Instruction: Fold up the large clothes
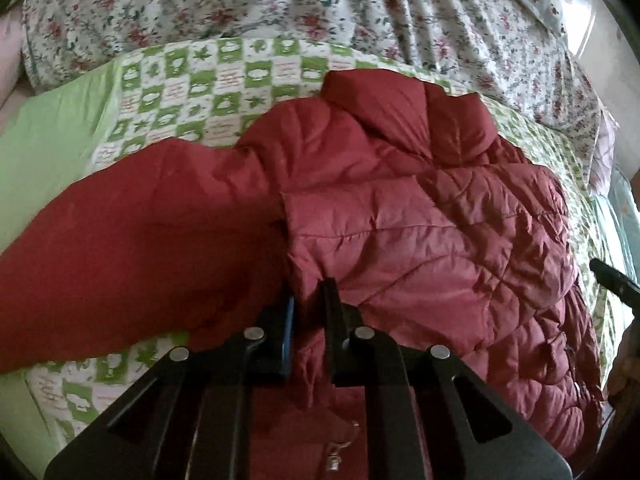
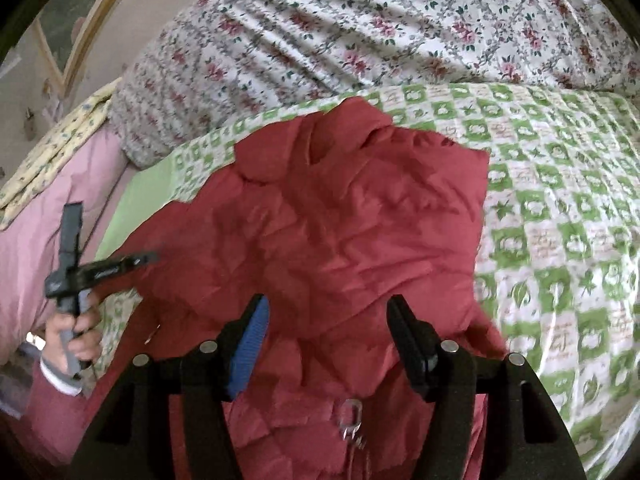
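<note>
A large red quilted jacket [image 1: 400,208] lies on a green-and-white checked bedspread [image 1: 208,84]. Its collar points away from me and one sleeve [image 1: 132,216] stretches out to the left. My left gripper [image 1: 309,300] is shut on a fold of the jacket's edge, and cloth bunches between its fingers. In the right wrist view the jacket [image 2: 340,220] fills the middle. My right gripper [image 2: 326,312] is open just above the jacket's lower part and holds nothing. A metal zip pull [image 2: 352,420] hangs below it. The left gripper [image 2: 104,268] shows at the left of that view, held in a hand.
A floral duvet [image 1: 320,4] is heaped at the back of the bed. A pink cover [image 2: 52,216] and a yellow patterned pillow [image 2: 60,148] lie at the left in the right wrist view. Bare checked bedspread [image 2: 560,220] extends to the right of the jacket.
</note>
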`<action>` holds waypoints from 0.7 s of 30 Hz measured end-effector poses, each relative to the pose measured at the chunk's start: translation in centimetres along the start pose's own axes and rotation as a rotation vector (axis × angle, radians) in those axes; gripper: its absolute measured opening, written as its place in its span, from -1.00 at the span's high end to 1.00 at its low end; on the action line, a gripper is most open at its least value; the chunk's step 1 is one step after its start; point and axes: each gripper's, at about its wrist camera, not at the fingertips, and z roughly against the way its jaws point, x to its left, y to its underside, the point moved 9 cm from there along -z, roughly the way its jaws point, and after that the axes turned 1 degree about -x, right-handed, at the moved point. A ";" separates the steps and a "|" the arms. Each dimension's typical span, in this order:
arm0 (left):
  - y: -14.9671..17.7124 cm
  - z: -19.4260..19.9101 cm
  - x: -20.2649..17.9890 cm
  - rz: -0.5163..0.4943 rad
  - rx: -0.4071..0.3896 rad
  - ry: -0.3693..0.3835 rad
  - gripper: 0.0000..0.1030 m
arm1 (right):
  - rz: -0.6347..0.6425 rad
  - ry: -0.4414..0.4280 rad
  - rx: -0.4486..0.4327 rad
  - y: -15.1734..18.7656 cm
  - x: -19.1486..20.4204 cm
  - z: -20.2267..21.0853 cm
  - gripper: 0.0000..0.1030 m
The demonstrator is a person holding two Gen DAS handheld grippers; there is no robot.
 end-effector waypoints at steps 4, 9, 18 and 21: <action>-0.2 -0.5 0.6 -0.015 -0.033 -0.017 0.79 | 0.035 0.045 -0.006 -1.5 -0.1 -2.2 -0.24; 0.5 -1.0 0.7 -0.067 -0.038 -0.087 0.66 | 0.074 0.139 0.063 -1.1 -1.4 -6.2 -0.22; -0.2 4.0 -0.7 0.018 -0.150 0.079 0.64 | 0.054 0.176 0.117 1.0 -2.8 -9.1 -0.36; 0.1 2.1 -2.7 -0.022 -0.107 0.090 0.64 | 0.072 0.181 0.120 1.1 -2.2 -9.7 -0.58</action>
